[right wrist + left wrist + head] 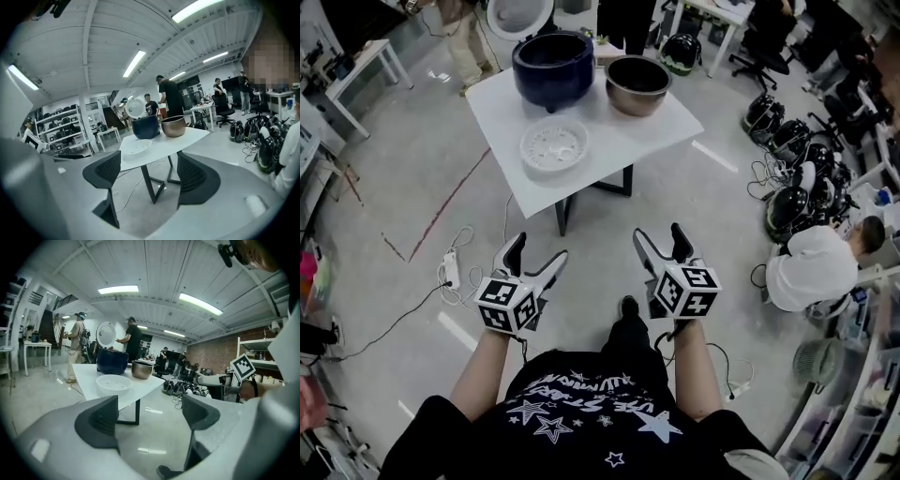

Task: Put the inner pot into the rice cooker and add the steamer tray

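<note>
Right now my left tongs (537,248) and right tongs (658,232) both gape wide with nothing between them, well short of the white surface (661,127). On it stands the dark blue rice cooker (553,67), the metal inner pot (637,84) just beside it, and the white steamer tray (554,145) nearer me.

White table (628,141) ctr-far, dark legs under. Power strip (450,269) w/ cable on floor, near left. Red tape line (450,202) just beyond it, running far. Right side: person in white top (811,267) crouched, row of black round units (787,141) w/ cables. Office chair (764,37) far right, white desk (366,58) far left.
</note>
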{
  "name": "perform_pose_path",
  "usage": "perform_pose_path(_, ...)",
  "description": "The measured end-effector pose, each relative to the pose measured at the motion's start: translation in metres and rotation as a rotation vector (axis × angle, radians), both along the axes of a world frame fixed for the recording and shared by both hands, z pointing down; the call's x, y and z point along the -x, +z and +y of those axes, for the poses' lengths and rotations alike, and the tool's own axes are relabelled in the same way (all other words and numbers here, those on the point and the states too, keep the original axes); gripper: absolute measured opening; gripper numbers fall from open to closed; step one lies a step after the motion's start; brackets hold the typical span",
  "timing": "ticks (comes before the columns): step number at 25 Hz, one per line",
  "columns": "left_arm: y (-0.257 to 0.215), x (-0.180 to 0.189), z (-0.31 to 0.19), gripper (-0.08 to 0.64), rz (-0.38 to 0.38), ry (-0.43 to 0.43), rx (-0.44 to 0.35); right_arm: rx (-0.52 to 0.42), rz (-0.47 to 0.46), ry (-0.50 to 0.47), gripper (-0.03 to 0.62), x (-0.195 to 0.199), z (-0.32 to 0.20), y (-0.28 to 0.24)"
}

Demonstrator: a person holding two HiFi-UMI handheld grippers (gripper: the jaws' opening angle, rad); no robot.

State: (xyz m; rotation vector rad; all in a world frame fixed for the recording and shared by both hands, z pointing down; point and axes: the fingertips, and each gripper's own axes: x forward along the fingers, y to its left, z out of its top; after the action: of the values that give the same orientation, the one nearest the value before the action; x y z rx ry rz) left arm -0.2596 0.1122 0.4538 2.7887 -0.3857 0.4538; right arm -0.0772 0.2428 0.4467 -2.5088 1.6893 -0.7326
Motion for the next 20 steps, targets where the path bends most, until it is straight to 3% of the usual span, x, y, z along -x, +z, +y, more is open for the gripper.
perform_pose_path(10, -0.010, -0.123, -0.018, 0.413, -0.021, -0.236, 0.000, 0.001, -0.083, -0.183, 0.393, -0.155, -0.037, 0.010)
perform_pose_path(20, -0.001, -0.155, -0.030, 0.413, -0.050, -0.322, 0.025, 0.002, -0.136, -0.281, 0.391, -0.200, -0.080, 0.015)
